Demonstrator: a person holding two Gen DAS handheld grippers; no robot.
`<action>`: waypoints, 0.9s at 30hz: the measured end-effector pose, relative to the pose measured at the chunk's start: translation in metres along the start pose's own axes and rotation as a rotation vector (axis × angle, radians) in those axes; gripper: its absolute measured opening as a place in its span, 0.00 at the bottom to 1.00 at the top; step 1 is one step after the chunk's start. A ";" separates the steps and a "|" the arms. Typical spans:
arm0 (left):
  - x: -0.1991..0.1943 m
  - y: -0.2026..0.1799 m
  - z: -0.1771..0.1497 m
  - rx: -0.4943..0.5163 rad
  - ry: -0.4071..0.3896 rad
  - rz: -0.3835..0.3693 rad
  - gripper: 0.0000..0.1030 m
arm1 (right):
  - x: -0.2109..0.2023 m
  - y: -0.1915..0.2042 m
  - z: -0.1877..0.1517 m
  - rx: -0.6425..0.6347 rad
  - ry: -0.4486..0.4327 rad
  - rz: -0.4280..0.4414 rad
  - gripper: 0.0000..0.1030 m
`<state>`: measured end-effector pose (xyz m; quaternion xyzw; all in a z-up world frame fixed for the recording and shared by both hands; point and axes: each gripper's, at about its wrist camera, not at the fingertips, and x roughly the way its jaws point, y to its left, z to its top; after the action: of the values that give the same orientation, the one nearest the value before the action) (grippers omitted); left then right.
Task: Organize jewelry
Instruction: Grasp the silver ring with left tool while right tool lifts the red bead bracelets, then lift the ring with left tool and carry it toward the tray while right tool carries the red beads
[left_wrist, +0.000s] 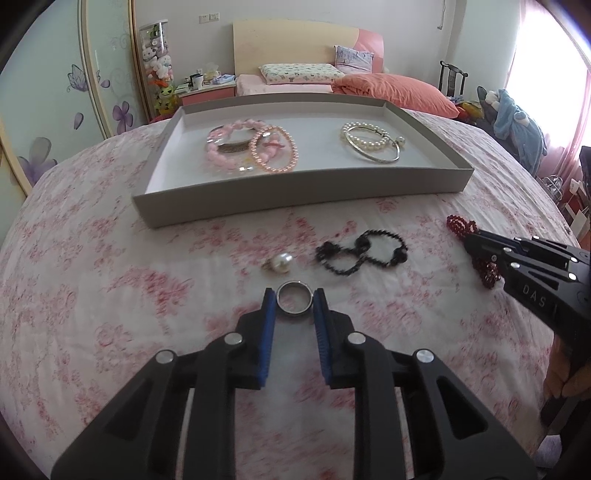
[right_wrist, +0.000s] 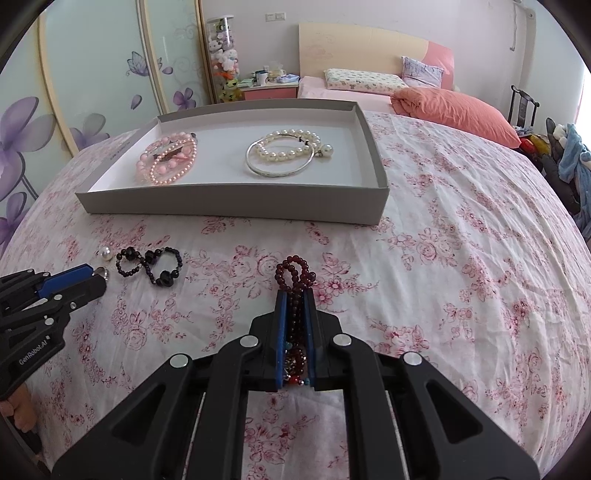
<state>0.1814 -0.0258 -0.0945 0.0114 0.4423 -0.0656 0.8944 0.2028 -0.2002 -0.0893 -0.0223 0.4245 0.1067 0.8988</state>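
Note:
A silver ring lies on the floral sheet between the blue pads of my left gripper, which is shut on it; both pads touch its sides. In the right wrist view the left gripper enters from the left edge. My right gripper is shut on a dark red bead bracelet, whose loop sticks out past the fingertips onto the sheet. A black bead bracelet and a loose pearl lie just beyond the ring.
A shallow grey tray stands farther back on the bed, with pink bracelets on its left side and a white pearl bracelet with a silver bangle on its right. Pillows and a headboard lie behind it.

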 end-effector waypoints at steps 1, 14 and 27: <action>-0.001 0.003 -0.002 0.003 -0.001 0.006 0.21 | 0.000 0.001 0.000 -0.004 0.000 0.001 0.10; -0.005 0.007 -0.006 0.015 -0.012 0.021 0.21 | 0.000 0.004 0.000 0.002 0.000 0.010 0.11; -0.012 0.036 -0.010 -0.073 -0.012 0.043 0.21 | -0.009 0.003 -0.002 0.023 -0.024 0.048 0.09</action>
<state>0.1707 0.0121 -0.0924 -0.0124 0.4389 -0.0303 0.8979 0.1952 -0.1992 -0.0837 -0.0004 0.4152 0.1237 0.9013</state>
